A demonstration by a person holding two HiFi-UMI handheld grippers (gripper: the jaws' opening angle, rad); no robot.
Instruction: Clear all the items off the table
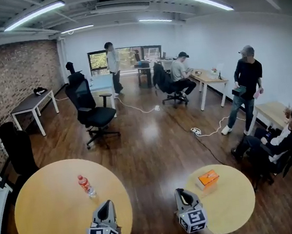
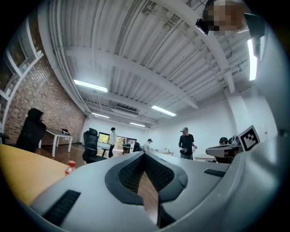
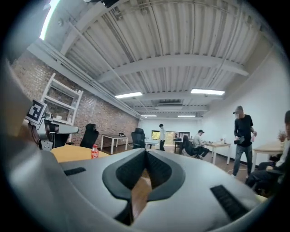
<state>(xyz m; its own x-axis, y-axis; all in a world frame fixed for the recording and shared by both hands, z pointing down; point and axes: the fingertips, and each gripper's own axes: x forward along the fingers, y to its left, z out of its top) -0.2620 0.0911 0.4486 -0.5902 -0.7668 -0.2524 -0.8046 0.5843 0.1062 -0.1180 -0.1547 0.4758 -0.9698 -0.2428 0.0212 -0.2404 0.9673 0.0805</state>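
A small bottle with a red cap and red label (image 1: 85, 185) stands on the big round wooden table (image 1: 52, 213) at lower left; it also shows at the left of both gripper views, bottle (image 2: 70, 166) and bottle (image 3: 94, 151). An orange box (image 1: 208, 178) lies on the smaller round table (image 1: 234, 198) at lower right. My left gripper (image 1: 107, 203) hovers over the big table's near right edge, shut and empty. My right gripper (image 1: 180, 193) sits between the two tables, also shut and empty. Both point out level into the room.
Black office chairs (image 1: 88, 107) stand beyond the tables on the wood floor. Several people are in the room, one standing at right (image 1: 247, 84), one seated at far right (image 1: 284, 137). A cable and power strip (image 1: 196, 131) lie on the floor. Desks line the walls.
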